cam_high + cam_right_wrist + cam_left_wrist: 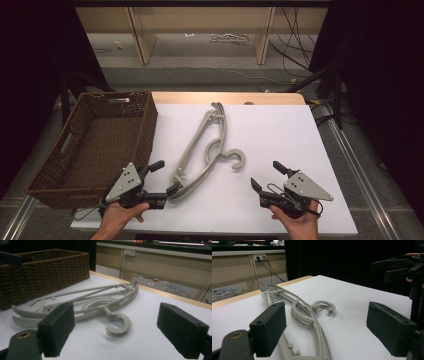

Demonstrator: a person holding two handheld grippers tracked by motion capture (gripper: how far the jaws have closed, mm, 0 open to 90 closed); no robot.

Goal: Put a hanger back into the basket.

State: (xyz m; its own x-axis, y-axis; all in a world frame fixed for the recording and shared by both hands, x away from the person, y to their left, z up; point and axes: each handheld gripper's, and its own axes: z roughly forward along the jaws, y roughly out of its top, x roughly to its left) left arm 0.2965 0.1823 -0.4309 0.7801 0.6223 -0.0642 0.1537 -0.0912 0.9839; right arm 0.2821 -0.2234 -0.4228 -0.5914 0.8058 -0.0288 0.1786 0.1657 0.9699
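Holding both grippers low over the white desk [280, 130], jaws released on each, nothing between them. My left gripper [161, 181] sits just beside the near end of the grey hangers [202, 150], close to touching, can't tell contact. My right gripper [267, 176] is apart from them, off the hook side. Hangers lie flat, stacked, mid-desk, hook toward my right. Brown wicker basket [150, 120] stands at the desk's left edge, beside the hangers.

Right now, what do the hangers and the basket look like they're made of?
Hangers: likely molded plastic, matte grey-beige, with smooth, seamless curves and a molded hook.
Basket: looks like dark brown woven wicker or rattan, perhaps synthetic; the tight weave pattern shows on its walls.
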